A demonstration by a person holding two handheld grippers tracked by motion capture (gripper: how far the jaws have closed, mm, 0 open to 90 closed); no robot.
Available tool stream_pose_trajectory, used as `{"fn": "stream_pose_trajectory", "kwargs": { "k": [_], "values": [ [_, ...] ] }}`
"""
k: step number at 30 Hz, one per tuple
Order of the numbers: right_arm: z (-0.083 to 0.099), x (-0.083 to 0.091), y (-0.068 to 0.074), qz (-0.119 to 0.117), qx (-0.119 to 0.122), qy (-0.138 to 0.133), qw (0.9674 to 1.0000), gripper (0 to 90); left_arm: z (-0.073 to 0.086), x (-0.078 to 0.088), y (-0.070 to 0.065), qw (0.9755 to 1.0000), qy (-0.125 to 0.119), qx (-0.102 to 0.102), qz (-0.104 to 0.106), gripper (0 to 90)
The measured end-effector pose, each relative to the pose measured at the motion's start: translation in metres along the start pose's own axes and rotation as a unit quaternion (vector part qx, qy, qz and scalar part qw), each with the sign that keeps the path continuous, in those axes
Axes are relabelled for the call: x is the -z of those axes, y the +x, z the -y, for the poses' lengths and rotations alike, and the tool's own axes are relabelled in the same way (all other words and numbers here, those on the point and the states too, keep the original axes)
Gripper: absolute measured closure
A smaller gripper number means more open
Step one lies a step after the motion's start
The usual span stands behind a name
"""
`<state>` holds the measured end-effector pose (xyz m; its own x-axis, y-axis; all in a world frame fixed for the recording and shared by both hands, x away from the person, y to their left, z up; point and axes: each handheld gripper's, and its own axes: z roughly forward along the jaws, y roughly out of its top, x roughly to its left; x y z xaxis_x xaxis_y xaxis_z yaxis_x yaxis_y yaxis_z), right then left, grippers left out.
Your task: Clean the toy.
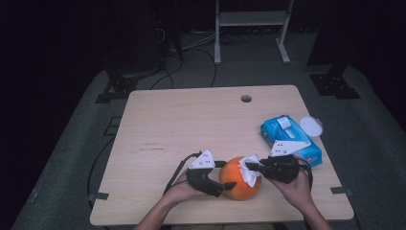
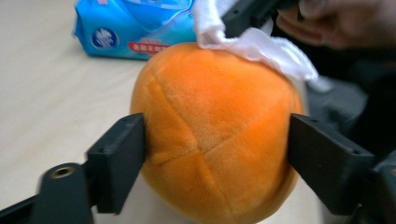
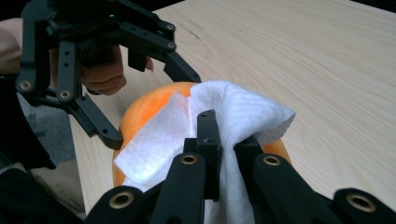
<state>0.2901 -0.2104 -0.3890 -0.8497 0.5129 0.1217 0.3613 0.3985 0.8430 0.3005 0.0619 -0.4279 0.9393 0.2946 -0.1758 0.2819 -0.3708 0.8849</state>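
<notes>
Orange plush ball (image 1: 238, 183) sits on the table (image 1: 191, 124), near edge, a bit right of centre. In the left gripper view its seams cross on the side facing the camera, and the fabric looks fuzzy. A white tissue (image 1: 249, 168) lies draped over the ball's top right, touching it.

Left gripper (image 1: 224, 188) is on the ball's left side w/ one jaw on each side of it. Jaws are wide apart and their inner faces sit right at the plush; the left gripper view shows the ball's sides meeting both, so it's clamped on the ball. Left hand (image 1: 182, 191) comes in from the near edge.

Right gripper (image 1: 249, 166) comes in from the right, jaws together and pinching the tissue; in the right gripper view the tissue (image 3: 219, 126) bunches around the black tips and spreads over the ball (image 3: 149, 105). Right hand (image 1: 296, 188) is behind it, near the edge.

Blue tissue pack (image 1: 289, 139) lies just beyond the right gripper, toward the far right. A round white lid (image 1: 311, 126) sits touching the pack's far right corner. A small round hole (image 1: 246, 98) is in the table near the far edge.
</notes>
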Motion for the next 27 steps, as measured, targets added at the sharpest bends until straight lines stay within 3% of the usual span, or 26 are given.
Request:
{"fn": "stream_pose_trajectory", "kwargs": {
  "k": [2,3,7,10,13,17,22,27],
  "values": [
    [-0.002,-0.001,0.003,0.001,0.007,0.001,1.0,85.0,-0.001,0.0,0.001,0.9998,-0.005,0.018,0.007,19.7],
    [-0.003,-0.002,0.005,-0.001,0.009,0.001,1.0,85.1,-0.002,0.0,0.0,0.9999,-0.005,0.014,0.003,21.1],
    [-0.01,-0.006,0.016,-0.007,0.026,-0.002,0.9996,85.1,-0.006,-0.003,-0.011,0.9996,0.003,-0.023,-0.013,25.2],
    [-0.016,-0.011,0.027,-0.029,0.034,-0.011,0.9989,85.1,-0.008,-0.006,-0.021,0.9975,0.01,-0.067,-0.019,26.4],
    [-0.021,-0.014,0.033,-0.018,0.057,-0.004,0.9982,85.1,-0.006,-0.004,-0.021,0.9959,0.016,-0.086,-0.025,28.8],
    [-0.017,-0.008,0.022,0.002,0.047,-0.001,0.9989,85.1,-0.001,-0.001,-0.012,0.9968,0.016,-0.076,-0.021,29.5],
    [-0.001,-0.002,-0.001,0.007,0.0,0.005,1.0,85.0,0.005,0.005,0.001,0.9981,0.019,-0.055,-0.02,29.5],
    [0.001,-0.005,-0.003,0.011,-0.003,0.008,0.9999,85.0,0.007,0.01,0.007,0.9987,0.024,-0.04,-0.019,28.2]
  ]
}}
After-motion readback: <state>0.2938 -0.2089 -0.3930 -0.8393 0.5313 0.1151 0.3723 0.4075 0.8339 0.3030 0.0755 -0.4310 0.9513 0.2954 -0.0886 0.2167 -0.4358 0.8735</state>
